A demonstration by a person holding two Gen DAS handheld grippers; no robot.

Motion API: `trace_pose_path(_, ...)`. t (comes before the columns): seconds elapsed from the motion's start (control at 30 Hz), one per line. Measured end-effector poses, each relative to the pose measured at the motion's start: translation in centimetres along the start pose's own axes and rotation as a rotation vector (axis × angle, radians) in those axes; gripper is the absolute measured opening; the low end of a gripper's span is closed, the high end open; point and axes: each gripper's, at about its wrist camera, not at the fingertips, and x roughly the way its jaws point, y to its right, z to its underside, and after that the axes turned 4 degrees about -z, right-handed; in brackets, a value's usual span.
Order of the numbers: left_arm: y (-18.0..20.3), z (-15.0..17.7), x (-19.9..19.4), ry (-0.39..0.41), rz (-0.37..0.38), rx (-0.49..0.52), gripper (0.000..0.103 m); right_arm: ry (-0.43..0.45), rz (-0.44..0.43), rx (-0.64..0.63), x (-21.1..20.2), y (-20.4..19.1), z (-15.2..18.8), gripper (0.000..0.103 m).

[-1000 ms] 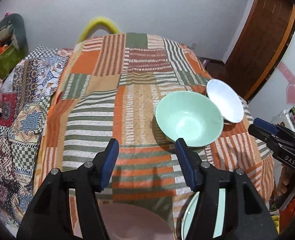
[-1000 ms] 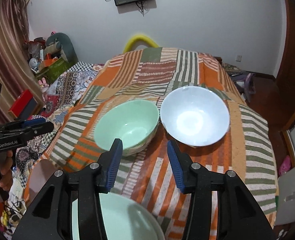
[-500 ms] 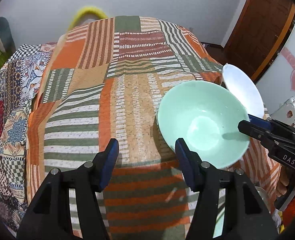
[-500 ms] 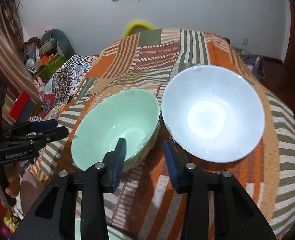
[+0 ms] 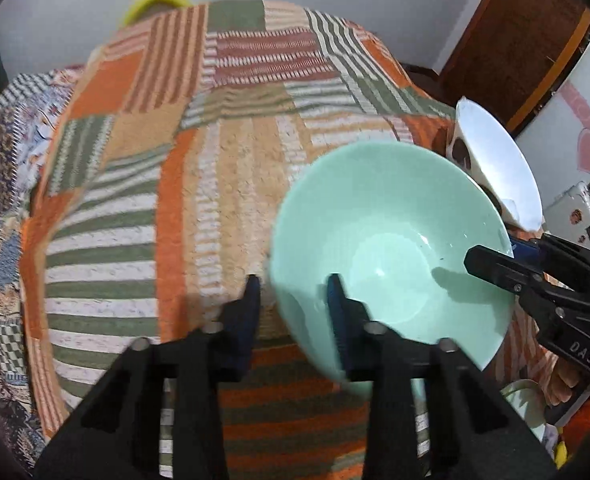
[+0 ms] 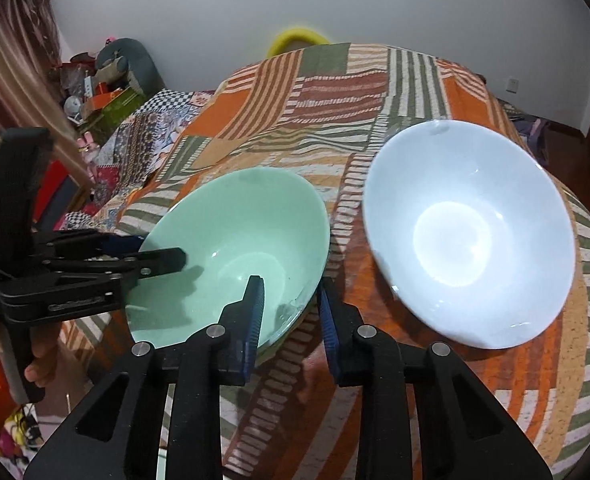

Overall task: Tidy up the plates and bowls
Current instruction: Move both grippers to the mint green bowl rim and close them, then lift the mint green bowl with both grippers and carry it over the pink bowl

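Observation:
A mint green bowl (image 5: 391,248) sits on the striped patchwork cloth (image 5: 175,184); it also shows in the right wrist view (image 6: 235,248). A white bowl (image 6: 467,232) stands just to its right, seen edge-on in the left wrist view (image 5: 495,164). My left gripper (image 5: 293,294) is open and straddles the green bowl's left rim, one finger inside, one outside. My right gripper (image 6: 289,300) is open and straddles the same bowl's right rim. Each gripper also shows in the other's view, the right one (image 5: 491,262) and the left one (image 6: 163,260).
A pale plate's edge (image 5: 527,404) shows low beside the right hand. A yellow ring (image 6: 295,38) peeks over the table's far edge. A cluttered sofa (image 6: 107,80) is at the left, a wooden door (image 5: 523,36) at the right.
Both grippers have moved forward onto the green bowl and narrowed around its rim from opposite sides. The bowls have not visibly moved.

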Motion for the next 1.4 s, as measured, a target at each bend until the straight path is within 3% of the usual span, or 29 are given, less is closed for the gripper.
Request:
trace_pose_path(0.03,0.1,0.0,0.1,-0.006,0.003,0.001,0.020,-0.001,-0.006,-0.002,-0.1,-0.2,0.1,0.024)
trace_pose_path(0.47,1.3,2.8,-4.3,0.086,-0.018,0.043,0.020,-0.019,0.000,0.014,-1.4,-1.6,0.9,0.021)
trace_pose_path(1.03,3.6,8.0,-14.8,0.223,-0.038,0.046,0.020,0.078,-0.031,-0.029,-8.6,-5.9,2.5,0.021)
trace_pose_path(1.4,3.1,12.1,-19.1,0.258,-0.071,0.029,0.020,0.112,-0.068,-0.068,-10.8,-9.0,4.2,0.021)
